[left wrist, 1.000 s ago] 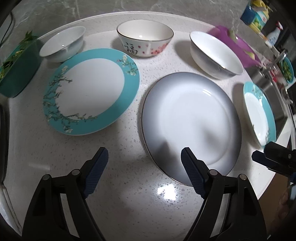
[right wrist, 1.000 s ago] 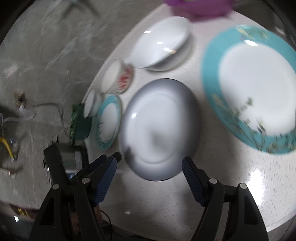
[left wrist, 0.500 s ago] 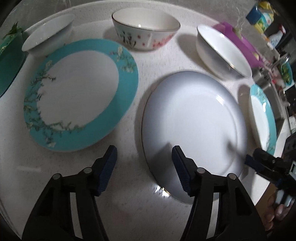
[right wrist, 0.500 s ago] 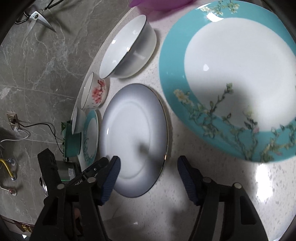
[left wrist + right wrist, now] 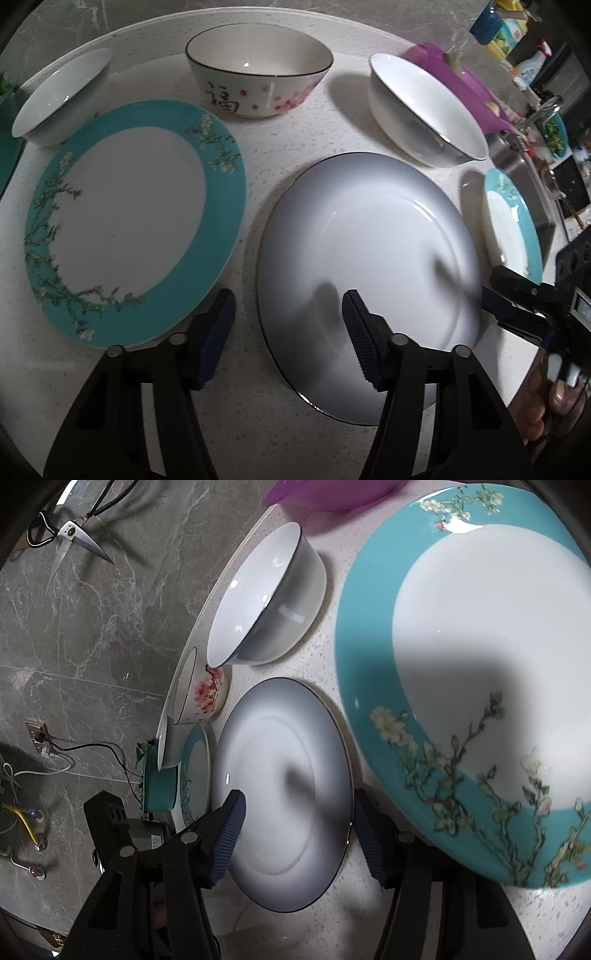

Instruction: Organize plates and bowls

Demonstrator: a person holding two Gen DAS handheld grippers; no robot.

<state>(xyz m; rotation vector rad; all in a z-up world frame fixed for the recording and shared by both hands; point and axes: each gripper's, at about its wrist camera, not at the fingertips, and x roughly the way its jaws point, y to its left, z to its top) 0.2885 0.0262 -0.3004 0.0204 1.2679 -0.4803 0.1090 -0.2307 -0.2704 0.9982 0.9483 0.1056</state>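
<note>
A grey-white plate (image 5: 369, 258) lies on the speckled counter (image 5: 280, 155), between a large teal flowered plate (image 5: 125, 218) and a small teal plate (image 5: 513, 221). My left gripper (image 5: 288, 328) straddles the grey plate's near-left rim, one finger over the counter and one over the plate. Its jaws are closing and the pads do not press. My right gripper (image 5: 295, 830) spans the opposite rim of the grey plate (image 5: 284, 768), also closing without touching, beside the teal plate (image 5: 480, 664). It shows in the left wrist view as the right gripper (image 5: 495, 295).
Behind the plates stand a small white bowl (image 5: 59, 99), a flowered bowl (image 5: 258, 70) and a grey-white bowl (image 5: 424, 110). A purple tray (image 5: 454, 81) and a sink (image 5: 524, 173) lie at the right. A teal container (image 5: 159, 786) sits at the far end.
Both grippers have come lower and closer to the grey plate from opposite sides. The jaws of each have narrowed.
</note>
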